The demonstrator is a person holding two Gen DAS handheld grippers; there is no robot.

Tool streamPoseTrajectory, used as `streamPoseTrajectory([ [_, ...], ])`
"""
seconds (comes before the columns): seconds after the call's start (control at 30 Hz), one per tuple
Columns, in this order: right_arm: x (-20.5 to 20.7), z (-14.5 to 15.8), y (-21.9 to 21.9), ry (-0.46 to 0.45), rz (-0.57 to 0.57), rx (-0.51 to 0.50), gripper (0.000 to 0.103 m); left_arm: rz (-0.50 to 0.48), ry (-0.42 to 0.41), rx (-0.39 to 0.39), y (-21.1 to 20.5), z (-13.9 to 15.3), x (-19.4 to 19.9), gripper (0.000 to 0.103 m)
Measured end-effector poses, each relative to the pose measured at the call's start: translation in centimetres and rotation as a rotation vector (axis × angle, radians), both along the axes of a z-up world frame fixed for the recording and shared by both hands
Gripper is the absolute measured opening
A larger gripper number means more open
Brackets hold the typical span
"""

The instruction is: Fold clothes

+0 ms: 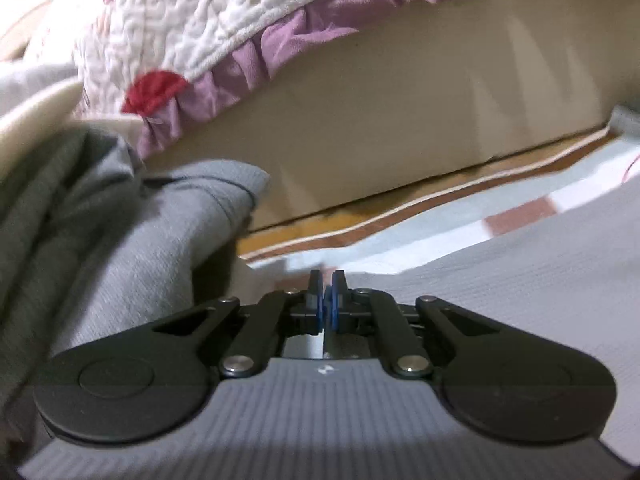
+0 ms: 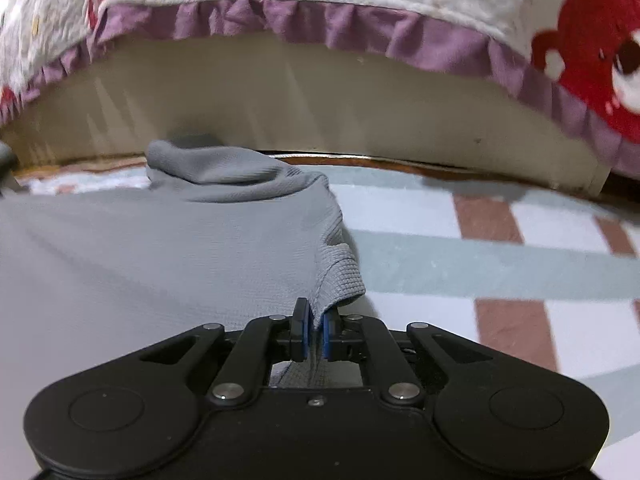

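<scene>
A grey ribbed garment [image 2: 160, 248] lies spread on a checked mat [image 2: 440, 248] on the floor, beside a bed. My right gripper [image 2: 315, 320] is shut on the garment's right hem corner [image 2: 340, 280], low over the mat. In the left wrist view my left gripper [image 1: 327, 286] has its jaws nearly together, with grey cloth [image 1: 500, 280] under and around it; whether cloth is pinched between the pads is not clear. A bunched fold of the same garment [image 1: 140, 220] rises at the left.
The bed's beige side panel [image 2: 320, 112] stands just ahead, with a white quilt with purple ruffle [image 2: 320, 20] hanging over it. A strip of wooden floor [image 1: 320, 236] shows between mat and bed. The mat extends to the right [image 2: 540, 280].
</scene>
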State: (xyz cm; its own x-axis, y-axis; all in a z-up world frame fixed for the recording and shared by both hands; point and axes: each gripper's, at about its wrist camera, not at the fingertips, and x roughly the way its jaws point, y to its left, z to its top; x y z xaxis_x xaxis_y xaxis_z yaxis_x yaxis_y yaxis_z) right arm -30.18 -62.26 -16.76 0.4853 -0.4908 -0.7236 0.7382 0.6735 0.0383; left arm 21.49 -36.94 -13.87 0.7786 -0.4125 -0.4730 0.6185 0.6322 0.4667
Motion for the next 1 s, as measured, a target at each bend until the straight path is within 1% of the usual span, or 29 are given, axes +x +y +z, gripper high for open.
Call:
streamPoseTrajectory([
  [0.07,0.8,-0.6,-0.4,0.073,-0.026,-0.019,0.006,0.074,-0.041,0.057,-0.4,-0.7,0.4,0.002],
  [0.1,1.1,-1.0,-0.6,0.112,-0.044,-0.033,0.006,0.111,-0.018,0.057,0.1,-0.5,0.6,0.005],
  [0.13,1.2,-1.1,-0.7,0.127,-0.061,-0.036,0.006,0.145,0.009,0.052,0.6,-0.2,0.7,0.005],
  [0.17,1.3,-1.3,-0.9,0.142,-0.078,-0.038,0.007,0.151,0.07,-0.002,1.5,0.6,0.2,0.005],
  [0.2,1.3,-1.4,-1.0,0.147,-0.098,-0.035,0.008,0.158,0.132,-0.056,2.3,1.4,-0.3,0.009],
  [0.23,0.8,-1.2,-1.2,0.126,-0.124,-0.022,0.017,0.159,0.19,-0.106,3.2,2.2,-0.9,0.014],
  [0.27,0.4,-1.0,-1.4,0.106,-0.151,-0.009,0.026,0.114,0.207,-0.119,3.7,2.7,-2.3,0.019],
  [0.3,-0.1,-0.9,-1.6,0.085,-0.177,0.004,0.028,0.069,0.224,-0.133,4.2,3.3,-3.8,0.035],
  [0.33,-0.7,-0.8,-1.8,0.048,-0.201,0.027,0.027,0.023,0.239,-0.142,4.7,3.8,-5.2,0.054],
  [0.37,-1.6,-0.7,-2.2,-0.02,-0.216,0.078,0.028,-0.024,0.23,-0.121,4.8,3.8,-6.6,0.06],
  [0.4,-2.4,-0.8,-2.5,-0.07,-0.229,0.124,0.028,-0.052,0.213,-0.098,5.0,3.6,-7.5,0.065],
  [0.43,-3.0,-0.8,-2.7,-0.115,-0.24,0.163,0.028,-0.065,0.197,-0.071,5.1,3.2,-8.0,0.065],
  [0.47,-3.5,-0.9,-2.8,-0.143,-0.243,0.181,0.029,-0.073,0.184,-0.044,5.3,2.8,-8.3,0.065],
  [0.5,-3.6,-1.0,-2.8,-0.155,-0.237,0.188,0.03,-0.052,0.195,-0.025,5.5,2.4,-8.0,0.065],
  [0.53,-3.6,-1.0,-2.6,-0.149,-0.231,0.187,0.031,-0.032,0.234,-0.031,5.7,2.1,-7.2,0.065],
  [0.57,-3.5,-1.1,-2.4,-0.144,-0.224,0.185,0.031,-0.015,0.291,-0.059,6.2,1.9,-6.5,0.065],
  [0.63,-3.3,-1.3,-2.1,-0.135,-0.21,0.183,0.032,0.025,0.427,-0.15,7.7,1.4,-4.5,0.065],
  [0.67,-3.1,-1.4,-1.9,-0.133,-0.2,0.184,0.033,0.04,0.467,-0.183,8.3,1.5,-4.1,0.065],
  [0.7,-2.9,-1.5,-2.0,-0.134,-0.194,0.186,0.033,0.052,0.498,-0.21,8.9,1.4,-3.4,0.067],
  [0.73,-2.8,-1.7,-2.0,-0.135,-0.188,0.187,0.035,0.058,0.505,-0.223,9.3,1.2,-3.0,0.069],
  [0.8,-2.7,-1.9,-2.1,-0.135,-0.18,0.19,0.036,0.059,0.535,-0.253,9.8,1.0,-2.3,0.07],
  [0.87,-2.7,-2.1,-2.3,-0.128,-0.176,0.189,0.036,0.04,0.589,-0.285,9.9,0.8,-1.6,0.07],
  [0.9,-2.7,-2.2,-2.4,-0.121,-0.175,0.187,0.036,0.015,0.623,-0.295,9.7,0.6,-1.5,0.069],
  [0.93,-2.7,-2.2,-2.5,-0.117,-0.173,0.185,0.036,-0.008,0.634,-0.285,9.4,0.4,-1.7,0.058],
  [0.97,-2.7,-2.3,-2.5,-0.116,-0.172,0.183,0.036,-0.029,0.64,-0.272,9.1,0.2,-1.9,0.038],
  [1.0,-2.7,-2.3,-2.6,-0.115,-0.171,0.182,0.036,-0.037,0.595,-0.229,8.5,0.3,-2.3,0.006],
])
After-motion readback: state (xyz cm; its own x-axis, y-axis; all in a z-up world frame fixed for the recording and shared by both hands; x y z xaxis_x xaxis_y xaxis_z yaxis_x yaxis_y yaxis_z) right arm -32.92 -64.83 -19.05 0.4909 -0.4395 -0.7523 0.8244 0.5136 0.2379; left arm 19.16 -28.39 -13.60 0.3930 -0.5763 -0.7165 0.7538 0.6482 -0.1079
